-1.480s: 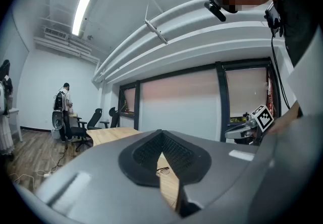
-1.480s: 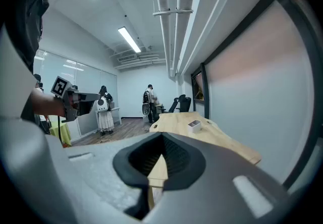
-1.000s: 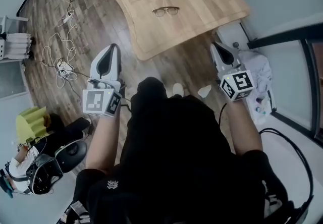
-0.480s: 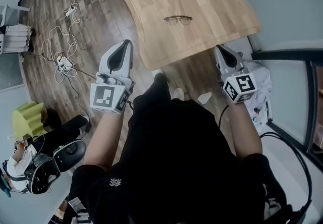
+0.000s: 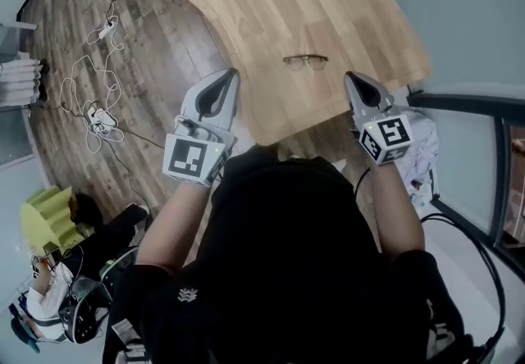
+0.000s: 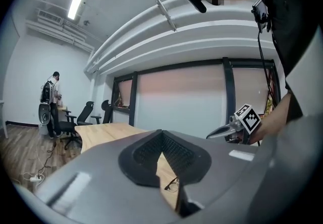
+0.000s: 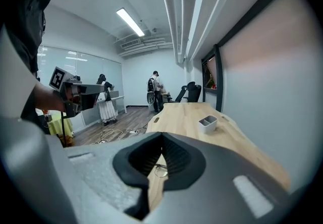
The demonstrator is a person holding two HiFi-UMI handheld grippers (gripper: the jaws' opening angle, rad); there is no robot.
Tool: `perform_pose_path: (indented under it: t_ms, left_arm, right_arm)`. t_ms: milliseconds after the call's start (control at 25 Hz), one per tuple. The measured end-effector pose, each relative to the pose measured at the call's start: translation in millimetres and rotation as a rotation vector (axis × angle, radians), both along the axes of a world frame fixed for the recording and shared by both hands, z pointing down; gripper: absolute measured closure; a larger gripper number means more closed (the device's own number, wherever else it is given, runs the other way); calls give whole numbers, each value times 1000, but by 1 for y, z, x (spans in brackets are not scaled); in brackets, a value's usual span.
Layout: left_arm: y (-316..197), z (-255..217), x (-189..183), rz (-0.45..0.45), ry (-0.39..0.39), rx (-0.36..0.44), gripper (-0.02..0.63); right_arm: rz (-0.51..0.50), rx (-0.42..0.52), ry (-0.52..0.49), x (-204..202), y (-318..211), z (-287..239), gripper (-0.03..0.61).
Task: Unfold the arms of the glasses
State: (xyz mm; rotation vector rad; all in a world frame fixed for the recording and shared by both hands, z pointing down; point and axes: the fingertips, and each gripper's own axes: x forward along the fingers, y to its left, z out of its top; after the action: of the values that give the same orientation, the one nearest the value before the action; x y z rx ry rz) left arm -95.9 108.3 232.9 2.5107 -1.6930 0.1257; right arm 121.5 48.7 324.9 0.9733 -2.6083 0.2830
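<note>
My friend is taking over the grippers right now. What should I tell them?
Left gripper: jaws together, empty, near the table's edge.
Right gripper: jaws together, empty, near the same edge.
Glasses: lying on the wooden table, just ahead of the two grippers and between them, untouched.
Done: nothing yet.
Left: reach the glasses and unfold both arms.
</note>
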Motion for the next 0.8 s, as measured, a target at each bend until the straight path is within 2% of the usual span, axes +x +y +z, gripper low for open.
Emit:
perform_pose_path:
  t_ms: [240,360,600,800]
  left_arm:
    - [-43,17,-18,71,-11,2,611]
    - [-57,26,-19,79,-6,4,611]
    - [-72,50,-17,54,-7,-38,611]
    - [-82,87,-22,1,-38,-68,611]
  right_arm:
    - [-51,30,98,-42,-22,9,580]
    - [-94,-1,122,-54,-26,24,580]
    - [-212,-48,164,-69,-35,71,580]
    - [-317,-69,218,-78,-49,118,580]
